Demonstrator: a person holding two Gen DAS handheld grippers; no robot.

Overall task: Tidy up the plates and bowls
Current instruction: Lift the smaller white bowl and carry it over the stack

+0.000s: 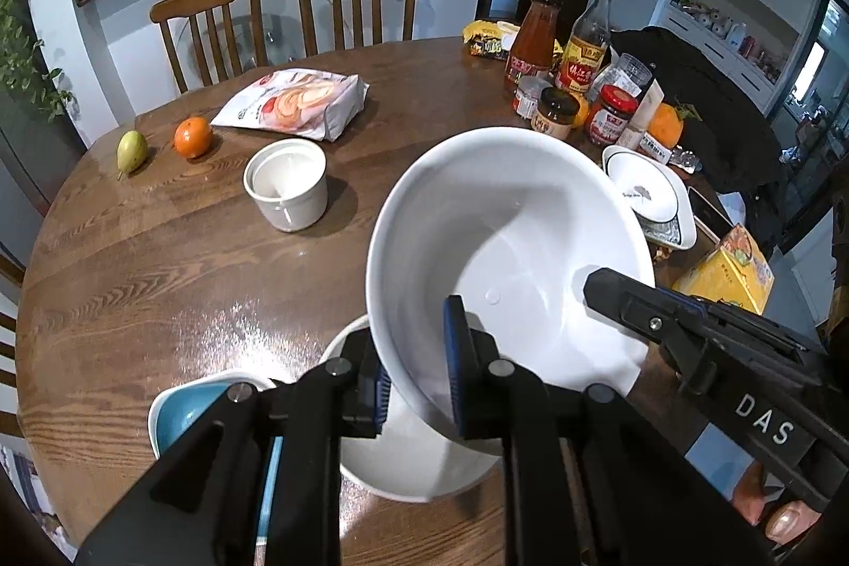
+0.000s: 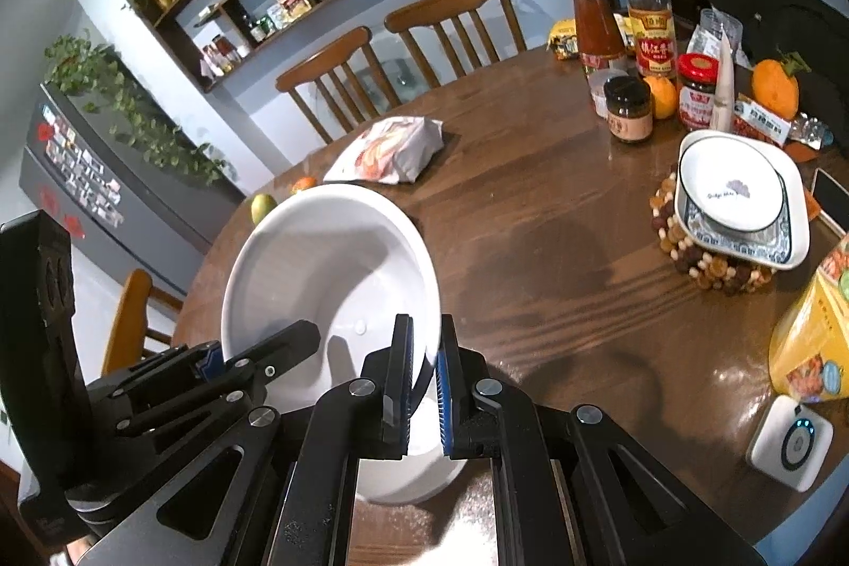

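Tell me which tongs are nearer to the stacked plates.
Right. The right tongs grip the white bowl at the rim toward the stacked plates; the left tongs grip its opposite rim.

Your right gripper (image 2: 424, 385) is clamped on the near rim of the big white bowl (image 2: 329, 269), one pad inside, one outside. The bowl sits tilted, its mouth facing you, above a second white bowl (image 2: 414, 476) on the wooden table (image 2: 557, 247). Your left gripper (image 2: 233, 359) bites the same rim from the left side. Off to the right, a small dark-rimmed dish (image 2: 729, 189) rests in a patterned square plate (image 2: 785, 242) on a beaded trivet (image 2: 705, 269).
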